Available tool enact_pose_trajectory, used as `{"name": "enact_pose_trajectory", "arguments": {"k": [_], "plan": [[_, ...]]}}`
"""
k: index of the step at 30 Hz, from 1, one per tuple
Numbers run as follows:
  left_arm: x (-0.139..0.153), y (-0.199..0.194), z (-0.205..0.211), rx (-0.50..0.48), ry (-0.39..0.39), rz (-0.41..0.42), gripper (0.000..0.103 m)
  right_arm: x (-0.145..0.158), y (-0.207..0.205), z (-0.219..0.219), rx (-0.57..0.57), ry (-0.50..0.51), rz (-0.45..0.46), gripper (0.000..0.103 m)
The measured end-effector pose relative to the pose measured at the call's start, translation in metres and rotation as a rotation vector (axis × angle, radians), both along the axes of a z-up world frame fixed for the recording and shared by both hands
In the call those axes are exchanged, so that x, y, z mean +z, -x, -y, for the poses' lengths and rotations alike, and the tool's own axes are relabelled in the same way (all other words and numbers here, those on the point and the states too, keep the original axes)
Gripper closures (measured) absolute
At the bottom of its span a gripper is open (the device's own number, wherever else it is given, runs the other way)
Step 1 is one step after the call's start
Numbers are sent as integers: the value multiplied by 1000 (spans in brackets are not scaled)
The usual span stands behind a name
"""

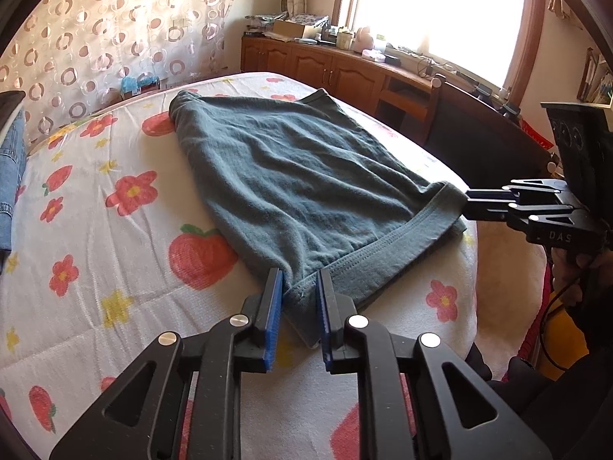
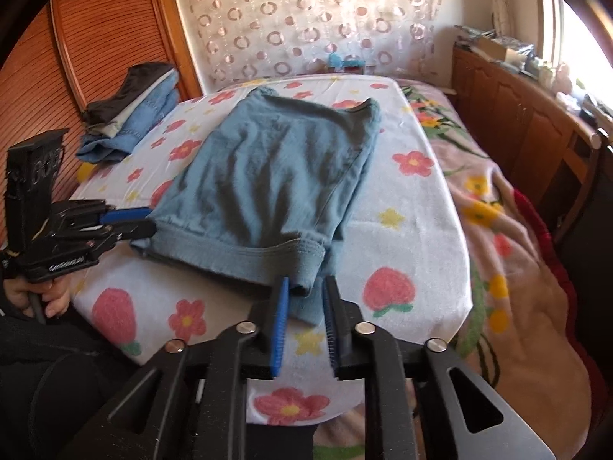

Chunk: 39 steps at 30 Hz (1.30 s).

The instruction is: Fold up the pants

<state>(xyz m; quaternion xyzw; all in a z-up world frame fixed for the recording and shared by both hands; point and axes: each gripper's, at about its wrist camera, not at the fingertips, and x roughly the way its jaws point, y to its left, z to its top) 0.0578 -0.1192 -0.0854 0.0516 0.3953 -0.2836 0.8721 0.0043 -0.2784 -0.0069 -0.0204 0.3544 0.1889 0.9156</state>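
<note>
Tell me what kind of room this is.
Most likely a bedroom at home: a bed with a flowered cover, a stack of folded clothes beside the pants, and a wooden sideboard under a bright window.

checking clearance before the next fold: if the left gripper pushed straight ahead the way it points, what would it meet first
The near waistband corner of the pants: it already lies between the pads of the left gripper, so any push meets that cloth at once, then the bedspread beneath it.

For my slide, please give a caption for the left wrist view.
Left tool straddling a near corner of teal pants on a flowered bed.
</note>
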Motion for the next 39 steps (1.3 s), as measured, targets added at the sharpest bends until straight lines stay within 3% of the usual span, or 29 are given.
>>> {"name": "enact_pose_trajectory", "arguments": {"k": [7,11,13,17,24,31,39], "plan": [[-1,-1,0,2,0,-3,85,3,-10,-4,-24,-56,36,80],[-1,-1,0,3,0,-3,84,-1,-14,-6,-48,-39,35,80],[0,-1,-1,7,1,0,81,-8,-16,-6,-59,-25,10,78],[-1,-3,-3,42,-15,12,55,-18,-12,-6,-60,3,-13,76],[-6,-4,-5,54,-17,-14,55,-21,-6,-8,-47,10,-46,67],[-7,-2,-6,58,-12,-22,55,-20,-8,-7,-47,0,-34,66],[-6,4,-6,58,-29,-19,58,-22,-4,-10,-7,-19,-17,86]]}}
